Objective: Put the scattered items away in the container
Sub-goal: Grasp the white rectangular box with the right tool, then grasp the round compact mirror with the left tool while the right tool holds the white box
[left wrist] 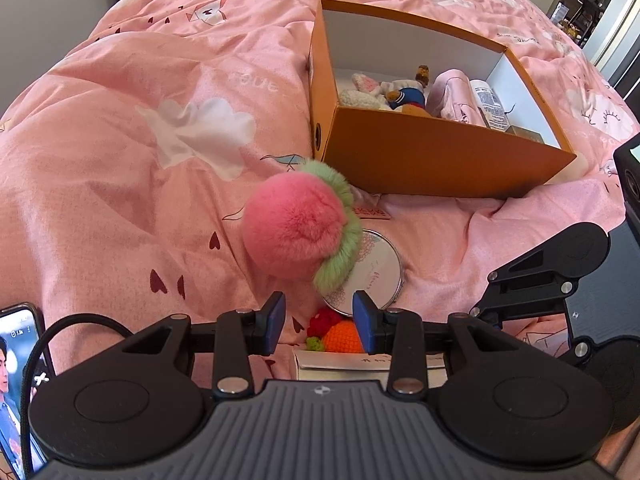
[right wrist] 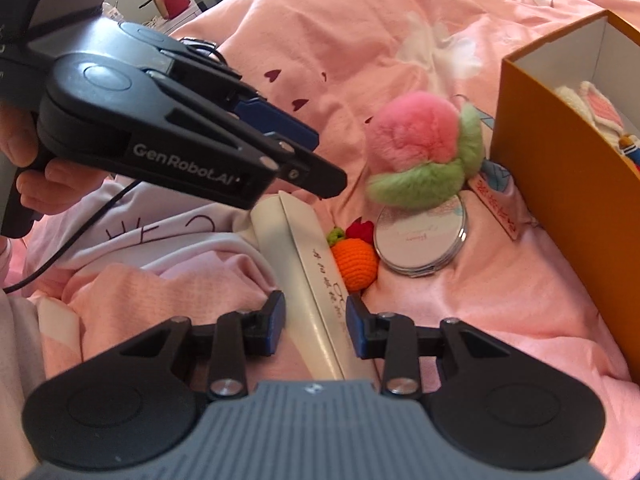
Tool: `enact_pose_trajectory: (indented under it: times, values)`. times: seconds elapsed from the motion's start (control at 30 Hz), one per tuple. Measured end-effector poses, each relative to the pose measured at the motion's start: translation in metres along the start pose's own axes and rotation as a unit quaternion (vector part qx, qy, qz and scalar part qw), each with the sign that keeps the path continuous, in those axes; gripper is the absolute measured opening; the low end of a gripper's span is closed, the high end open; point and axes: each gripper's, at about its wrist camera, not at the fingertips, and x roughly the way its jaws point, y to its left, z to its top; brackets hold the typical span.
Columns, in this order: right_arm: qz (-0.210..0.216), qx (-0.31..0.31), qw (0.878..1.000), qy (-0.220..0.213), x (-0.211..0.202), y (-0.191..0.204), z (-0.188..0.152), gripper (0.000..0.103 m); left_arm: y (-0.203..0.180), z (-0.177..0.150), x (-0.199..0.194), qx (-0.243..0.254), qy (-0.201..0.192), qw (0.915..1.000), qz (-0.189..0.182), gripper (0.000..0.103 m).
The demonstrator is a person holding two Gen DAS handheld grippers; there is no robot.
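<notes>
- My right gripper [right wrist: 316,326] has its jaws apart, straddling the near end of the white flat box [right wrist: 316,280] that lies on the bed [right wrist: 360,40]; nothing is clamped.
- The flat box runs long and narrow, from between my right fingers up and leftward toward my left gripper [right wrist: 320,168]. I judge my right jaws sit across its narrow width, so closing should catch it.
- My left gripper [left wrist: 320,322] is also open and empty, hovering over the far end of the same flat box [left wrist: 360,362].
- Past it, in a cluster, lie the orange crochet fruit [right wrist: 356,262], the round compact mirror [right wrist: 424,236] and the pink-and-green pompom [right wrist: 424,152], which rests on the mirror's far edge.
- The orange container [right wrist: 560,184] stands ahead and to my right, open-topped, already holding several things.
</notes>
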Motion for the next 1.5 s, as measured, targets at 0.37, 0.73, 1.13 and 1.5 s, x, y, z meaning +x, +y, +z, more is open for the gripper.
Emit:
enact_pose_trajectory:
  times: [0.37,0.73,1.13,1.5]
  values:
    - [-0.024,-0.001,0.999,0.035,0.031,0.006,0.005,0.056,-0.001,0.000,-0.003,0.008,-0.003,1.0000,0.000,0.042]
    - [-0.064,0.004,0.998,-0.002,0.003,0.004,0.000,0.036,0.000,0.000,-0.008,0.005,-0.014,0.9999,0.003,0.042]
    - [-0.083,0.118,0.987,-0.067,-0.068,-0.035,-0.013,0.031,-0.002,0.007,-0.010,-0.004,-0.036,0.9988,-0.033,0.043]
    - [-0.191,0.144,0.967,-0.091,-0.105,-0.056,-0.023,0.031,0.011,0.001,0.067,-0.108,0.030,0.9927,-0.044,0.044]
